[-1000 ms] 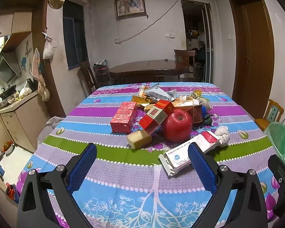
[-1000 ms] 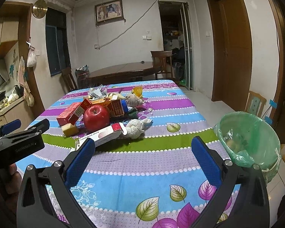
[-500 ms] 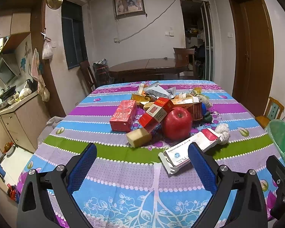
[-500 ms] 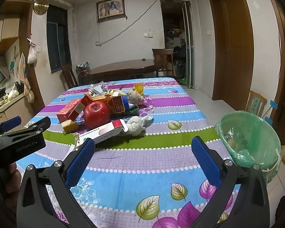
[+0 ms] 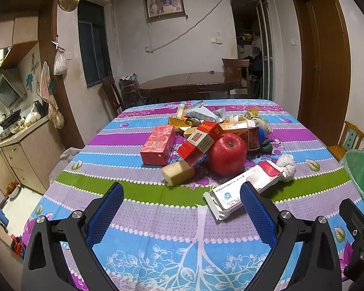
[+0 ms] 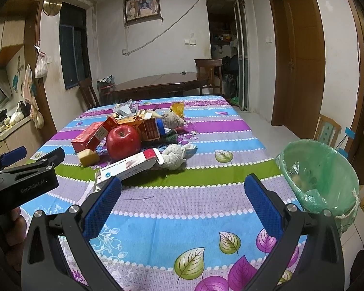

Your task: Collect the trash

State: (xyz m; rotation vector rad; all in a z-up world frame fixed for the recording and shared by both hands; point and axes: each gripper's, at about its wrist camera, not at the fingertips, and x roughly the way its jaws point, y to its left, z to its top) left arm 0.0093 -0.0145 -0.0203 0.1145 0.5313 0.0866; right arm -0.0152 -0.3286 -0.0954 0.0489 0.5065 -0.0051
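Your left tool (image 5: 182,201) is wide open, holding nothing, over the bench's (image 5: 157,223) near edge. The trash pile (image 5: 206,140) sits mid-bench. Your right tool (image 6: 182,189) is open too. The green bin (image 6: 320,177) stands off the right edge.

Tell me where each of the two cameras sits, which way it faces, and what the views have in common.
Left wrist: on the left gripper, low over the near table edge, facing the trash pile around the apple; its own open blue fingers show.
Right wrist: on the right gripper, further right, facing the same way; its open fingers and the left gripper's body show, with the green-lined bin beside the table.
Shared: apple, white carton, striped tablecloth.
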